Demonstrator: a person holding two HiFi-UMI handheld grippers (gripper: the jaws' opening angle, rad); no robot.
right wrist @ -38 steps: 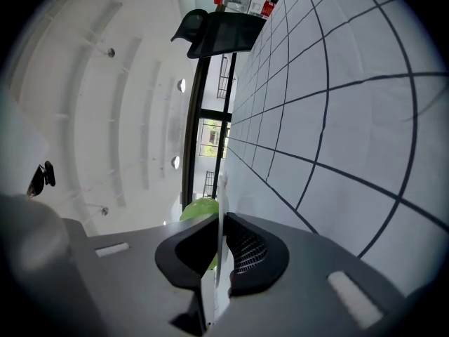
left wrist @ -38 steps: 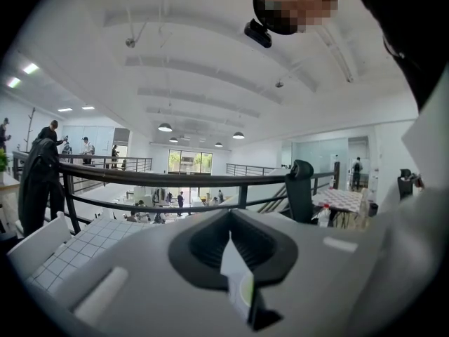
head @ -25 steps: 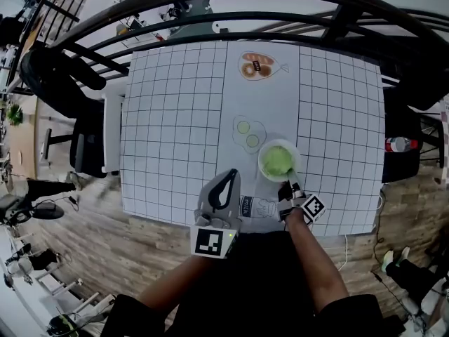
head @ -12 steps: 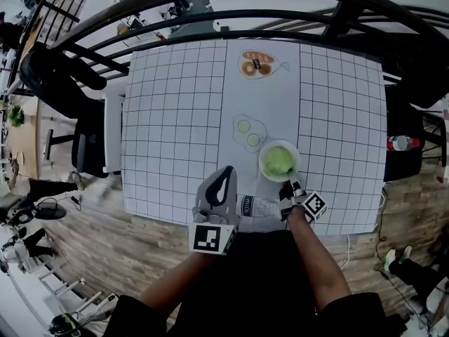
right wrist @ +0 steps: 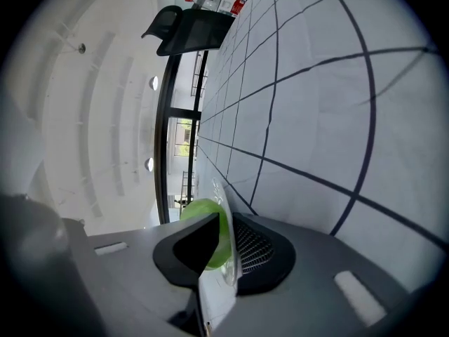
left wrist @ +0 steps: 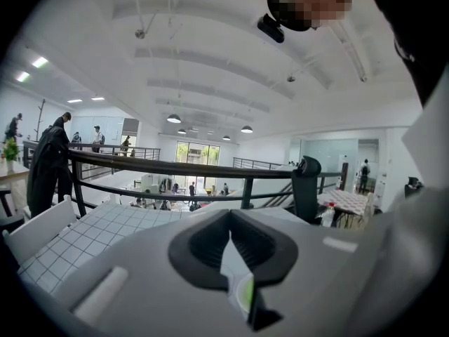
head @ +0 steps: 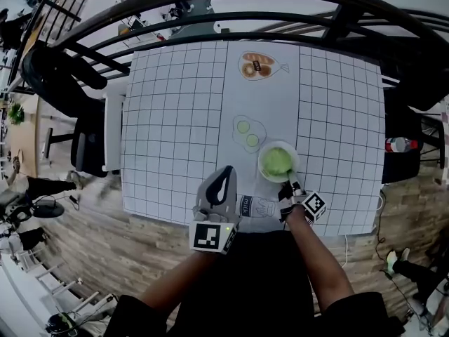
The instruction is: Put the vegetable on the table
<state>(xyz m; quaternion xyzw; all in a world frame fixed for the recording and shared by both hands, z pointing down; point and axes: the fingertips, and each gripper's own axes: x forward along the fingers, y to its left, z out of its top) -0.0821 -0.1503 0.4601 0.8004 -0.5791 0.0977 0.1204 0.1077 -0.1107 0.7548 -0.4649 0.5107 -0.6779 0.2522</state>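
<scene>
A white plate point(head: 264, 157) with a green leafy vegetable point(head: 277, 161) on it rests on the gridded table point(head: 175, 118), near the front edge. My right gripper point(head: 288, 183) reaches the plate's near rim from below. In the right gripper view the thin white plate rim point(right wrist: 226, 239) stands between the two pads of my right gripper point(right wrist: 223, 223), with the green vegetable point(right wrist: 203, 213) just behind it; the jaws are opening, and the pads still look to touch the rim. My left gripper point(head: 228, 175) hovers shut and empty left of the plate, its tips point(left wrist: 231, 248) pointing over the table.
Flat picture cards lie on the cloth: bread point(head: 256, 66) at the back, cucumber slices point(head: 247, 133) beside the plate, a milk carton point(head: 256, 206) between the grippers. A black railing point(head: 231, 20) runs behind the table. A chair point(head: 91, 146) stands left, a bottle point(head: 400, 144) right.
</scene>
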